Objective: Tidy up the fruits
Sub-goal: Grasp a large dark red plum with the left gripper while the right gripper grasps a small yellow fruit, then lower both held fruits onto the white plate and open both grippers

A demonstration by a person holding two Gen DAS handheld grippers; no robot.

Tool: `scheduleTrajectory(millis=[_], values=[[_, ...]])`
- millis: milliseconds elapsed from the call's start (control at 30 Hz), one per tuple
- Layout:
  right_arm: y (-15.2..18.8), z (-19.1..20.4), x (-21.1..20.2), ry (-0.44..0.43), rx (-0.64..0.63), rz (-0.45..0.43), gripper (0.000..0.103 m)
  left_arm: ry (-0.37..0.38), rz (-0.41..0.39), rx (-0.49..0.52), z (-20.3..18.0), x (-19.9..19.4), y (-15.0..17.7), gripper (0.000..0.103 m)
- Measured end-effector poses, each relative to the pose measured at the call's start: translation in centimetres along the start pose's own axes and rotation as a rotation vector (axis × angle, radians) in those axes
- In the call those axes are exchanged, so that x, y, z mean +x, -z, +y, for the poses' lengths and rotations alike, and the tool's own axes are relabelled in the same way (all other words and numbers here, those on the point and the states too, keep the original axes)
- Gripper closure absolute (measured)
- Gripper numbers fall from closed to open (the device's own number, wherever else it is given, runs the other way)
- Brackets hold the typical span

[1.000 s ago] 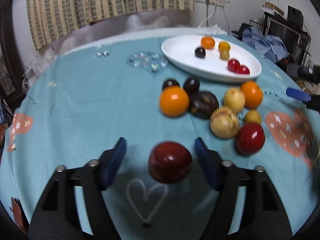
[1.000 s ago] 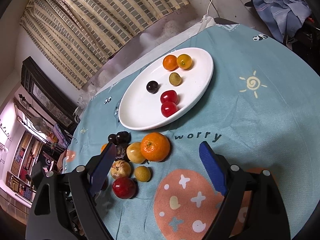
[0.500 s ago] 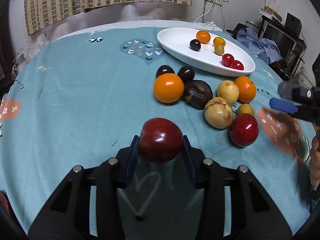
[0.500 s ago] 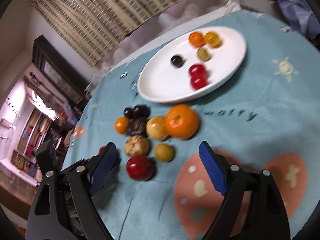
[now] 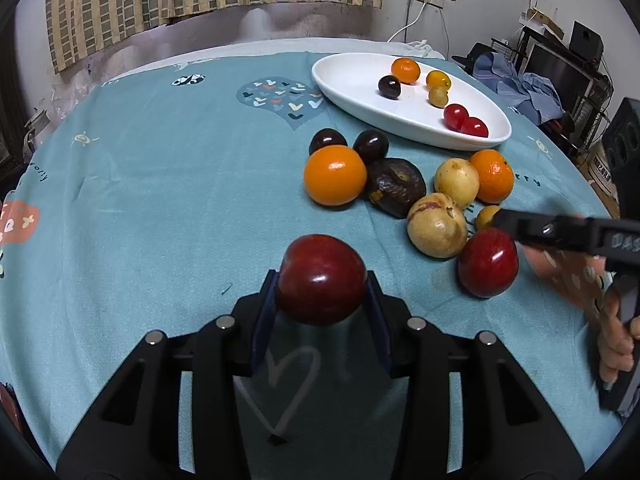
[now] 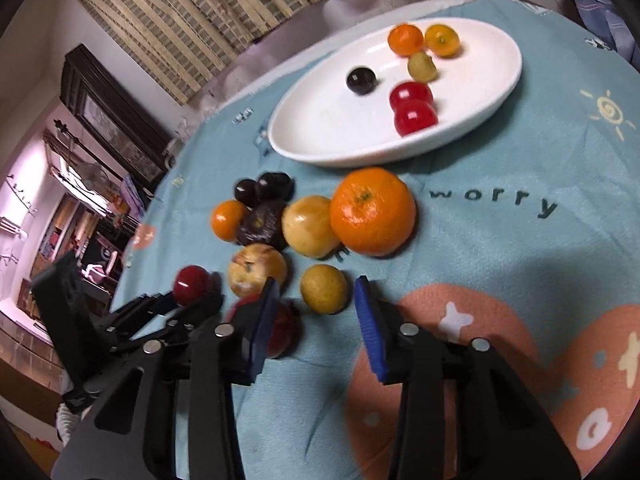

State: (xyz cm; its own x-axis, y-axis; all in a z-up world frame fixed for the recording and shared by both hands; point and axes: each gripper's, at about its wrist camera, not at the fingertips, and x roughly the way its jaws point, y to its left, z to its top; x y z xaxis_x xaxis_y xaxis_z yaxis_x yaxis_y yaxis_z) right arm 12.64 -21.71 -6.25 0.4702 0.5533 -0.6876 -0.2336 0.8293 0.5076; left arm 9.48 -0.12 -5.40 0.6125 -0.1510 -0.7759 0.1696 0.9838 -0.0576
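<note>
Your left gripper (image 5: 322,308) is clamping a dark red plum (image 5: 322,279) just above the teal tablecloth (image 5: 160,184). Your right gripper (image 6: 316,312) has just been closing, its blue pads flanking a small yellow fruit (image 6: 324,289) without pressing it yet. Beyond it, the loose fruit is clustering around a large orange (image 6: 373,211), and the white oval plate (image 6: 320,136) is holding six small fruits farthest back.
</note>
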Motion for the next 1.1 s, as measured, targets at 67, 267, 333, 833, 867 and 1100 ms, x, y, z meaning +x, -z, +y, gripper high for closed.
scheduleTrajectory(millis=[67,267,333,833,867,1100], values=[[0.2,0.5,0.0,0.022,-0.037,-0.005,0.076,0.0,0.0,0.0,0.0,0.0,0.0,0.06],[1.0,2.8,-0.2,0.128,-0.19,-0.039,0.078,0.017,-0.009,-0.016,0.2,-0.1,-0.1,0.061],[0.8,2.8,-0.8,0.129,-0.19,-0.065,0.078,0.023,-0.016,-0.025,0.3,-0.2,-0.1,0.061],[-5.7,1.8,-7.0,0.271,-0.184,-0.324,0.078,-0.004,-0.206,0.046,-4.0,-2.3,-9.1,0.061],[-6.6,1.6,-6.7,0.284,-0.183,-0.323,0.078,0.002,-0.205,0.051,-4.7,-1.6,-10.4,0.061],[-10.8,-2.7,-3.0,0.285,-0.085,-0.289,0.078,0.017,-0.15,0.057,-6.8,3.7,-13.9,0.056]])
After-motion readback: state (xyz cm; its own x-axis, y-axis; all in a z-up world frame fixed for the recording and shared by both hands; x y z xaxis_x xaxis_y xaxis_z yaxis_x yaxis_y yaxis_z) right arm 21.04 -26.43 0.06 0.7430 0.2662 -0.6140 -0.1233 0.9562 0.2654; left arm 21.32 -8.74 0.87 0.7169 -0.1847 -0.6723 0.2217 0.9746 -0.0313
